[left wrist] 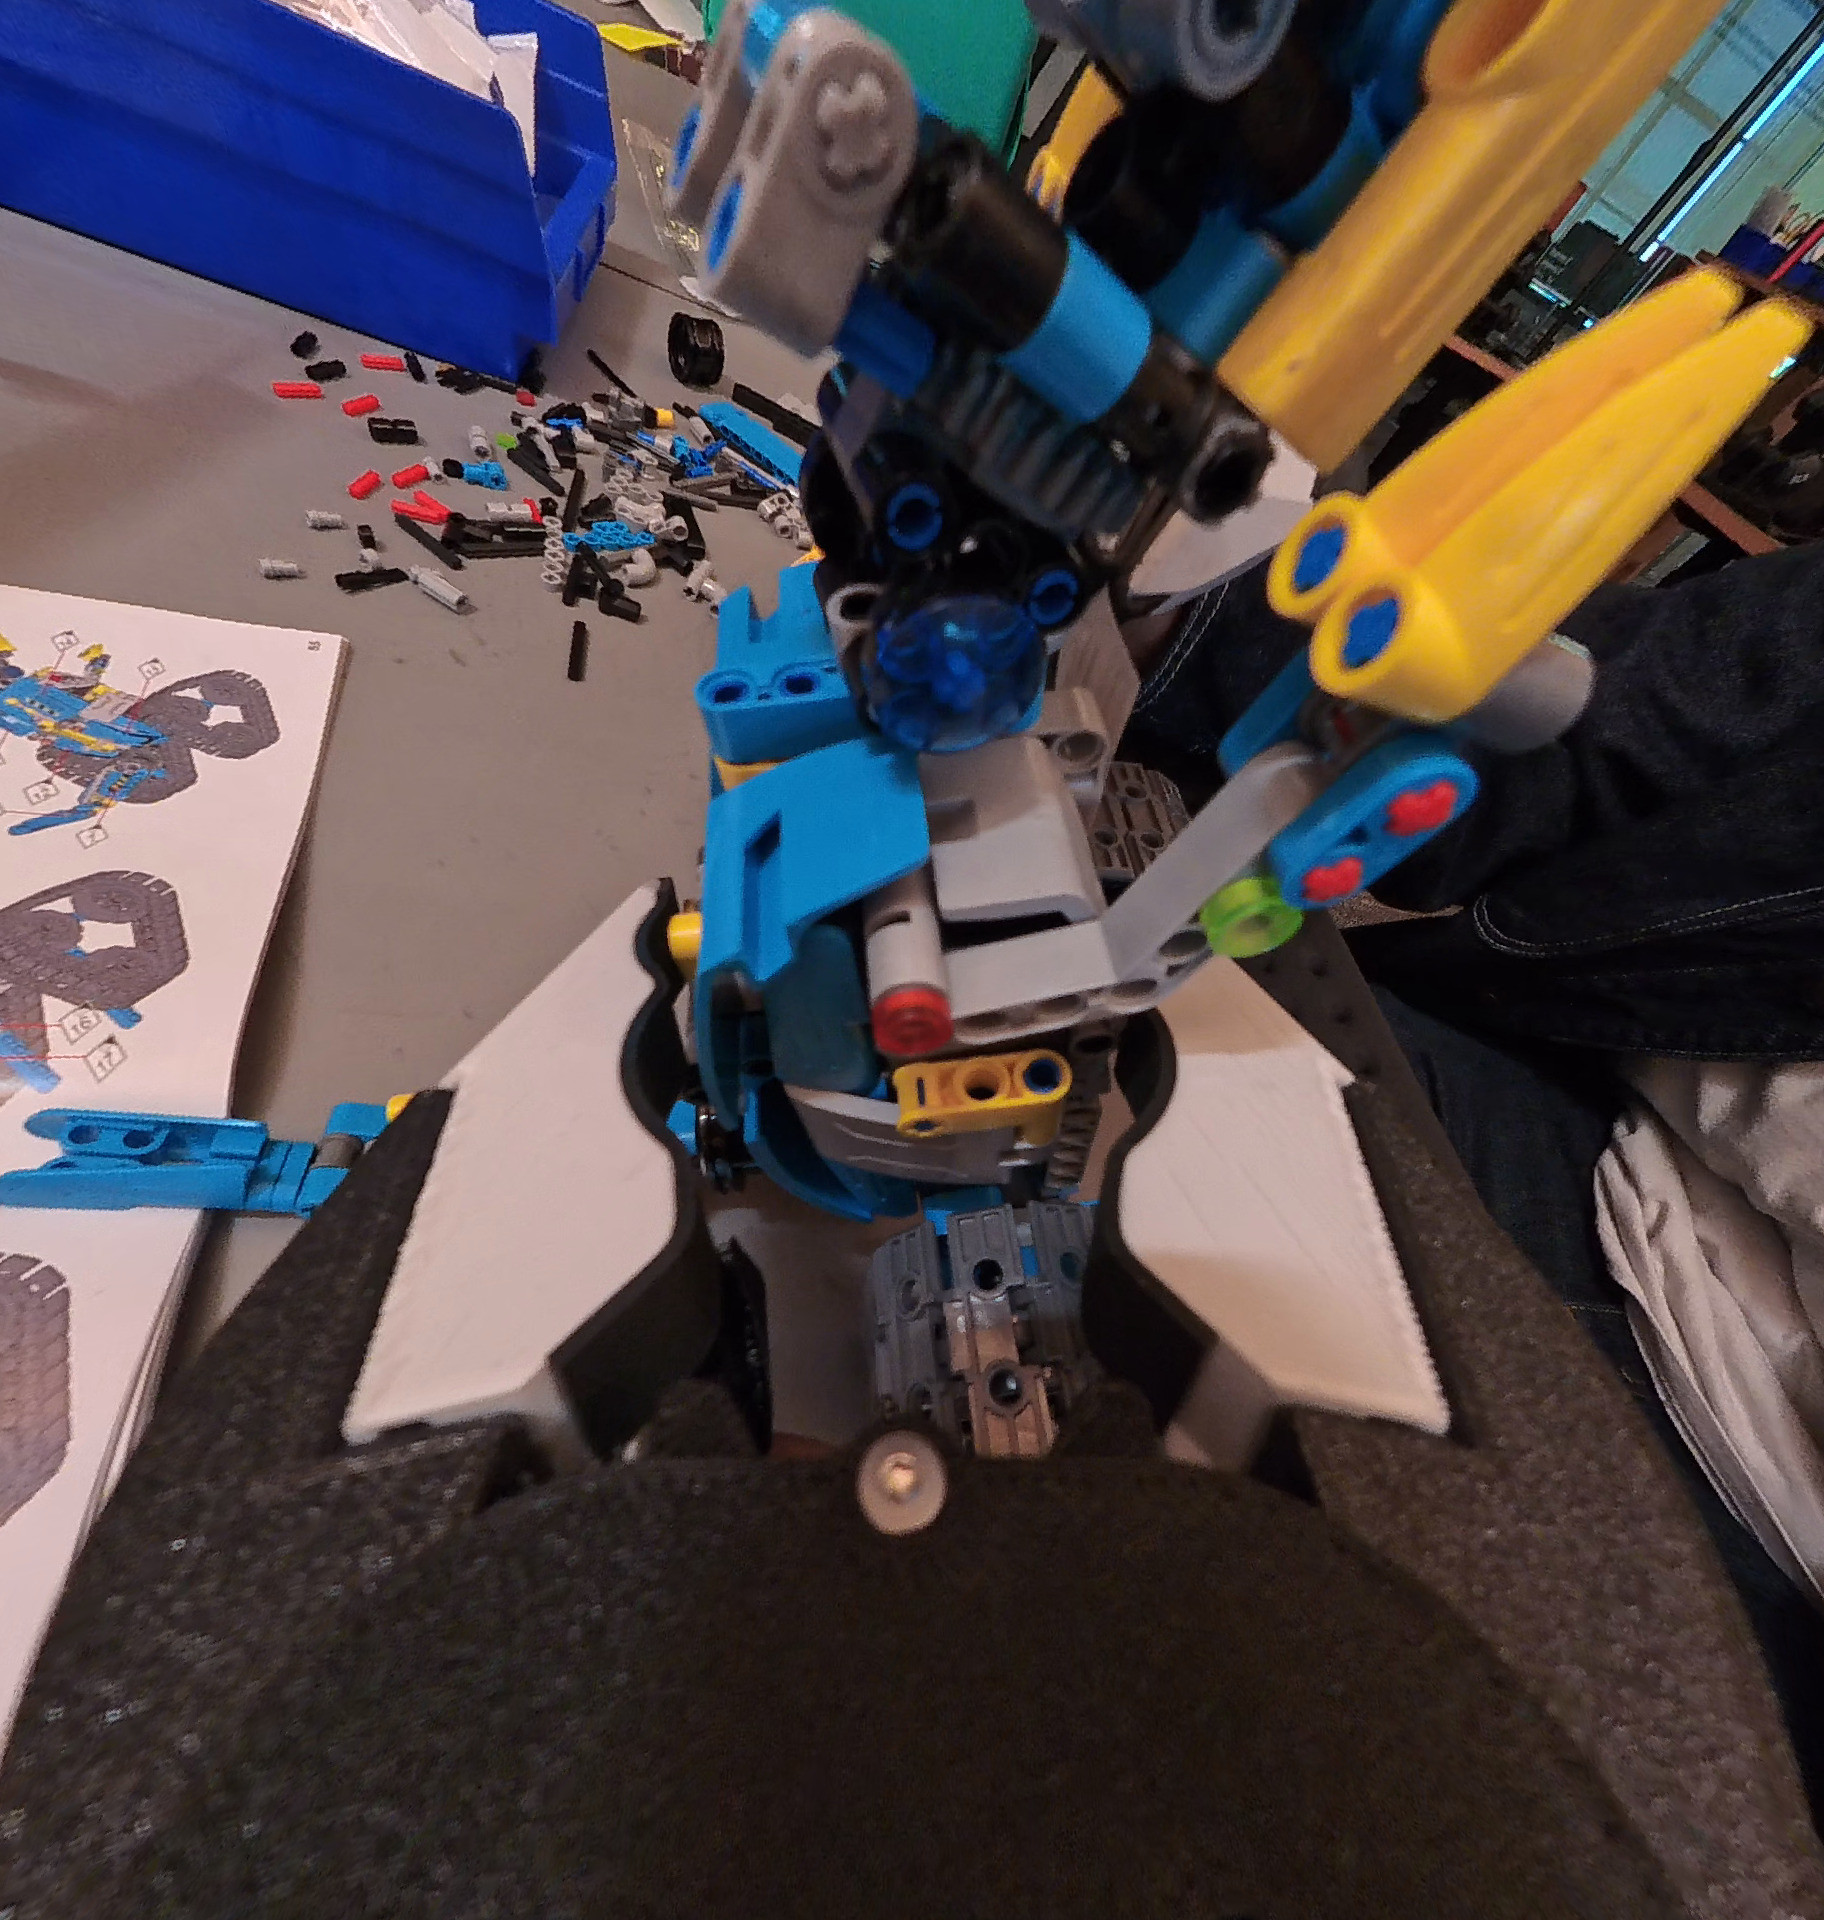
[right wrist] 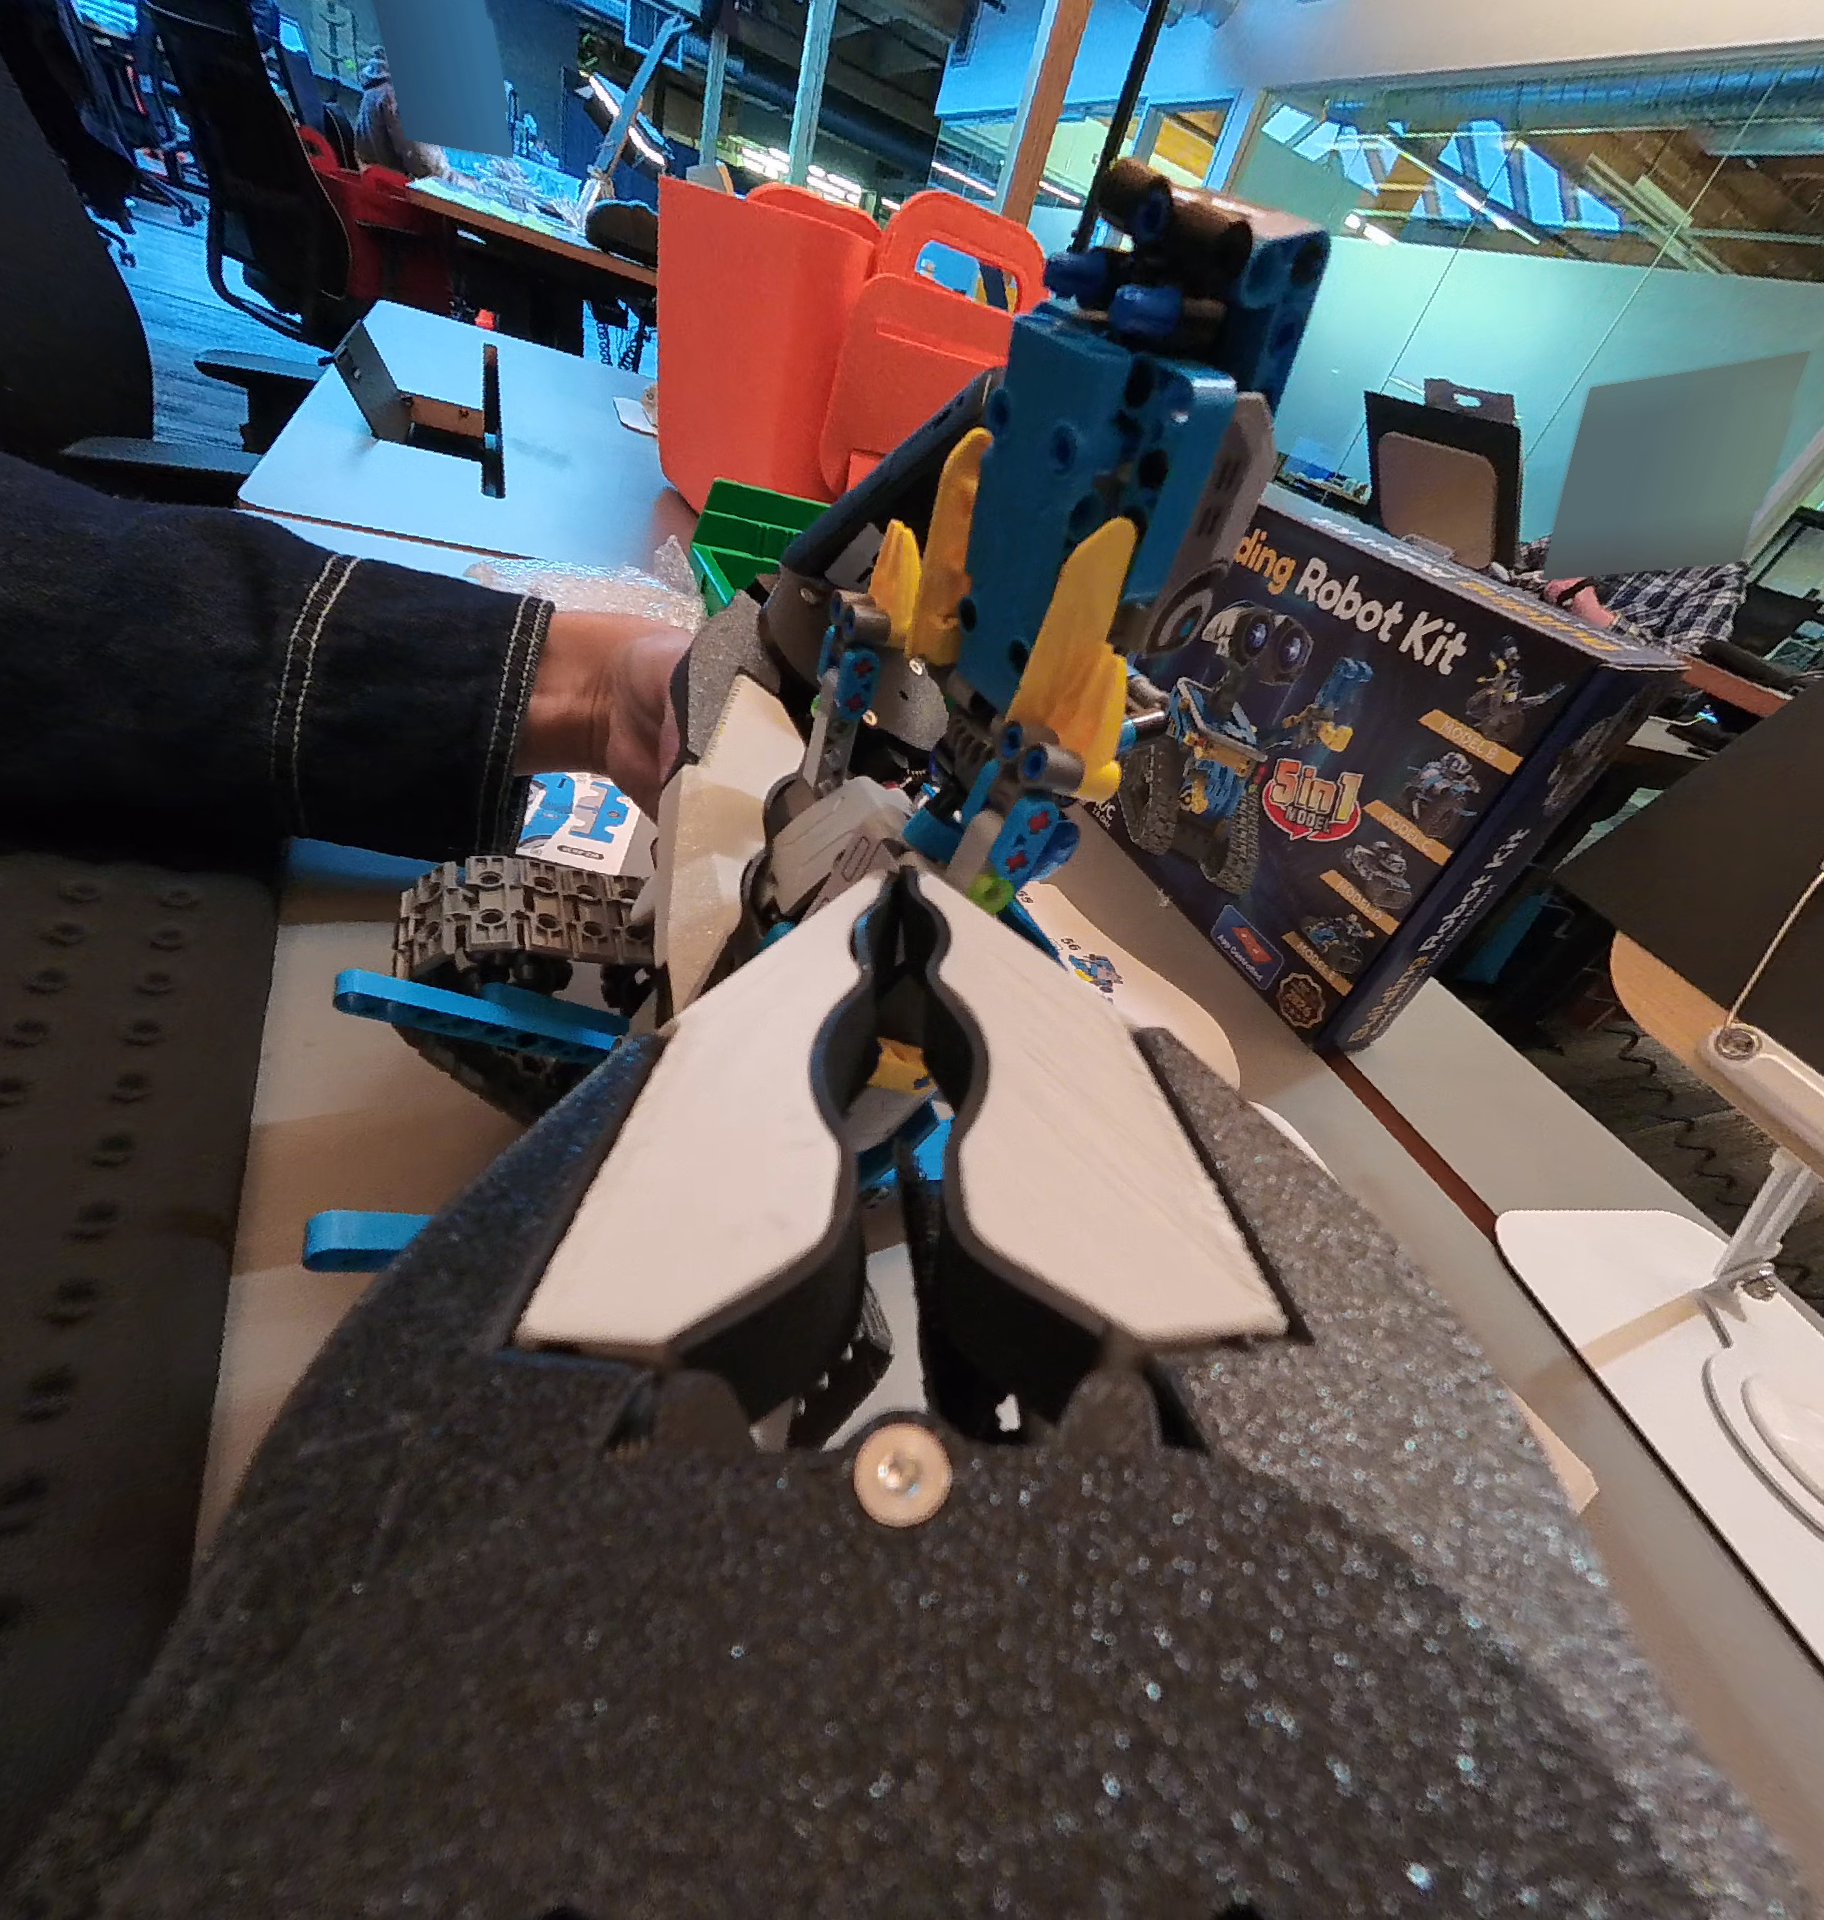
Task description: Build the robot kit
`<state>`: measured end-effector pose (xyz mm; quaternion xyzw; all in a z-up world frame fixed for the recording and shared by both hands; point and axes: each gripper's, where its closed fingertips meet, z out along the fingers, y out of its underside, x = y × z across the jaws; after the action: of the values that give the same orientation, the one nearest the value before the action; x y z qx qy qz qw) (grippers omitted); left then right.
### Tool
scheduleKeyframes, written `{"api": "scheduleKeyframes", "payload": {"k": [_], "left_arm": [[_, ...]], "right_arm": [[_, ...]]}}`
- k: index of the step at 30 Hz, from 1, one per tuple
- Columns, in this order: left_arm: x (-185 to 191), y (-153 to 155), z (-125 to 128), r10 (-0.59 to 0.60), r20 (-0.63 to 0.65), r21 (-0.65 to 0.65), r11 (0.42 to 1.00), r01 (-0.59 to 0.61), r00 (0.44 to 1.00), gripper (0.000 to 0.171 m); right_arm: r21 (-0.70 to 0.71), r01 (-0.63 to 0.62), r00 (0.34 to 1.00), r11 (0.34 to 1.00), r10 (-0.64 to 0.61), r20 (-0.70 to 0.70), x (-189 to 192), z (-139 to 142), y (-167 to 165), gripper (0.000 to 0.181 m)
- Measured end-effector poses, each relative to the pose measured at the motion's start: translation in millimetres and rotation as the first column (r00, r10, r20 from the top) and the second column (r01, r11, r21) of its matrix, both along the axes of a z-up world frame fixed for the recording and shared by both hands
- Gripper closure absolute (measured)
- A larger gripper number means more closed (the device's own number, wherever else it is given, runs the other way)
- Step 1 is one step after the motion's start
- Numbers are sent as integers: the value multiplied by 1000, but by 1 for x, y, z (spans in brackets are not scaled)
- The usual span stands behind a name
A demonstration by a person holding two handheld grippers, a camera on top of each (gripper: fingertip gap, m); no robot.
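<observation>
A blue, grey and yellow building-block robot model [left wrist: 887, 883] with yellow claw arms [left wrist: 1510, 499] stands tilted between both grippers. My left gripper [left wrist: 939, 935] is shut on the model's body, its white fingers [left wrist: 534, 1226] pressing both sides above a grey track [left wrist: 970, 1309]. In the right wrist view the model [right wrist: 1074, 499] rises above my right gripper [right wrist: 903, 894]. Its tips meet, and it is shut on a yellow and blue part [right wrist: 897, 1070] low on the model. The left gripper [right wrist: 721, 758] and a hand [right wrist: 607, 707] show at the model's left, beside the grey track [right wrist: 534, 914].
A blue bin [left wrist: 264, 156], a pile of loose small parts [left wrist: 575, 499], an open instruction booklet [left wrist: 108, 831] and a blue beam assembly [left wrist: 160, 1153] lie at left. The kit box [right wrist: 1407, 779], an orange bag [right wrist: 783, 343], a green bin [right wrist: 752, 530] and a white stand [right wrist: 1770, 1091] surround the model. Across from one pair of fingers to the other is roughly 6 cm.
</observation>
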<state>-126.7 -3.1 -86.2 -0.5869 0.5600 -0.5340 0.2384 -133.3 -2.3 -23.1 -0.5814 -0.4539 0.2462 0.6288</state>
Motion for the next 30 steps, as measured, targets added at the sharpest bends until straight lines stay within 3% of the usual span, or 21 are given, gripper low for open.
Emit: {"api": "scheduleKeyframes", "payload": {"k": [30], "left_arm": [[0, -1, 0, -1, 1, 1, 1000, 1, 1000, 87]], "right_arm": [[24, 17, 999, 1000, -17, 36, 1, -1, -1, 181]]}}
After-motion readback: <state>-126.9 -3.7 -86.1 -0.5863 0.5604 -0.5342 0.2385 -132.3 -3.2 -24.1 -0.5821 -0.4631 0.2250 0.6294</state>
